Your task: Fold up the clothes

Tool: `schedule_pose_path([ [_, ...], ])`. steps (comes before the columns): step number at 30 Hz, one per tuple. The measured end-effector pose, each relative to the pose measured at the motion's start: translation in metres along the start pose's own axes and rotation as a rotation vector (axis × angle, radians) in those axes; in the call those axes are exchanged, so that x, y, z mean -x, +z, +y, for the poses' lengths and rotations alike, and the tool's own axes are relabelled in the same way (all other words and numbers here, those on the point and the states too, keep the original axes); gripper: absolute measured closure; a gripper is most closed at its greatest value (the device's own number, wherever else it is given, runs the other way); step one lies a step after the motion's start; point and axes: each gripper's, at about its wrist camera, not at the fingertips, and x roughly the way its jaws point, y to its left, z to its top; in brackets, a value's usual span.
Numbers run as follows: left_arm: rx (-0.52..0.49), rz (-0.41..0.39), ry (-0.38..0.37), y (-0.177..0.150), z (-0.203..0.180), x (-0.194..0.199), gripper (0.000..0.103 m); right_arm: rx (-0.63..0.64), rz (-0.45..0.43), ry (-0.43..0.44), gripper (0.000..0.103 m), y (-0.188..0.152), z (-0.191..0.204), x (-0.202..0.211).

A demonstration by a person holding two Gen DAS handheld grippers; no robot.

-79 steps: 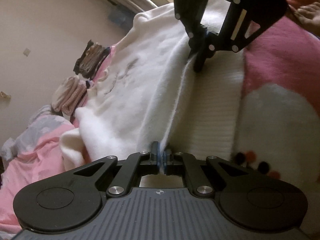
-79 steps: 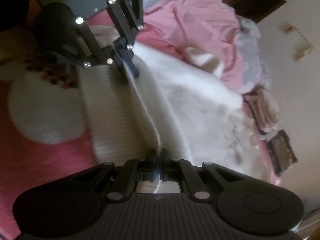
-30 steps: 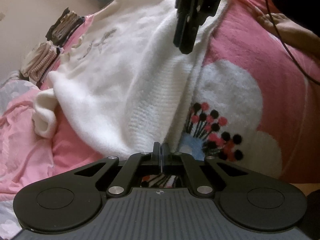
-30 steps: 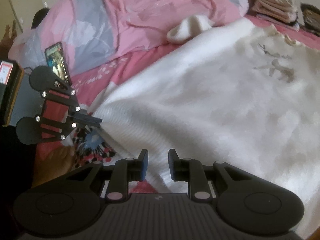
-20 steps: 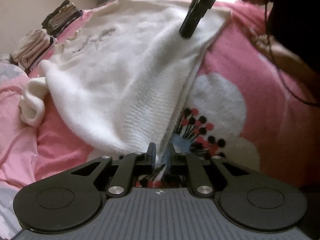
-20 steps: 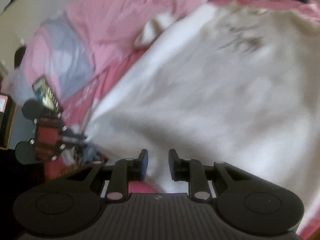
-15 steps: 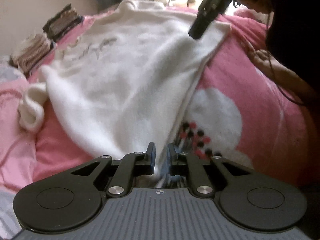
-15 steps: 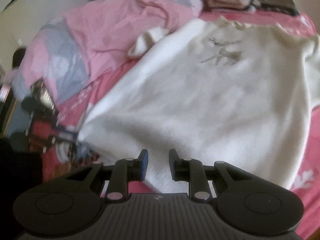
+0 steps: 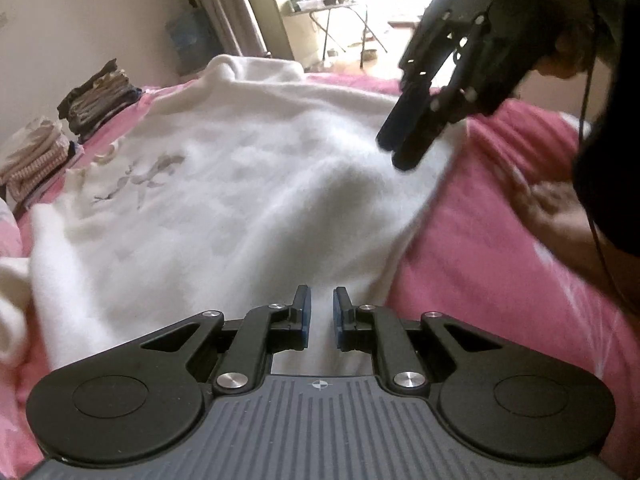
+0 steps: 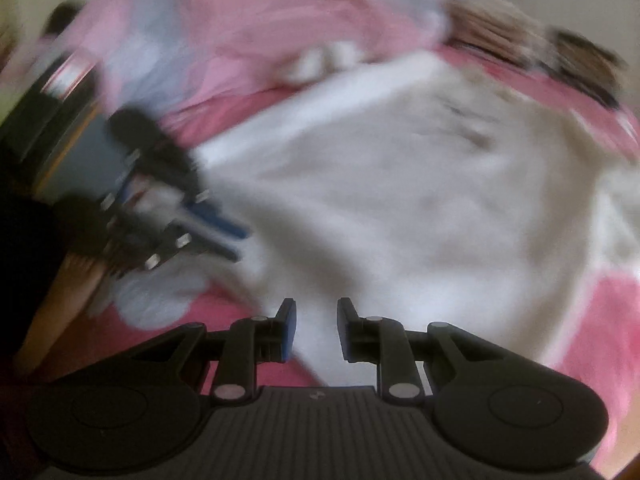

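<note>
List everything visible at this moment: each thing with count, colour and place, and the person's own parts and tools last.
sweater: 1, white with a grey motif near the collar, spread flat on the bed
blanket: 1, pink, under the sweater
duvet: 1, pink and grey, bunched beyond the sweater; blurred
folded clothes stacks: 2, one dark brown, one beige striped, at the bed's far left edge by the wall
folding table: 1, pale, in the bright background
curtain: 1, grey-beige, beside the doorway
hand: 1, resting on the blanket at right
left tool: 1, black with blue pads, open over the sweater hem
right tool: 1, black with blue pads, open above the sweater
</note>
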Motion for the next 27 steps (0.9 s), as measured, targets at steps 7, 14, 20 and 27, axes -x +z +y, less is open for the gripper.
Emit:
schedule_pose_path([
  [7, 0.121, -0.068, -0.049, 0.016, -0.003, -0.012, 0.092, -0.342, -0.036, -0.056, 0.079, -0.03, -0.056, 0.028],
  [14, 0.15, -0.112, -0.102, 0.029, -0.014, -0.027, 0.092, -0.436, -0.102, -0.031, 0.08, -0.026, -0.061, 0.025],
  [20, 0.199, -0.089, -0.107, 0.024, -0.019, -0.04, 0.092, -0.266, -0.11, -0.037, 0.08, 0.005, -0.036, 0.01],
  [27, 0.23, -0.096, -0.109, 0.022, -0.018, -0.041, 0.092, 0.089, 0.038, -0.392, 0.086, 0.016, -0.021, -0.059],
])
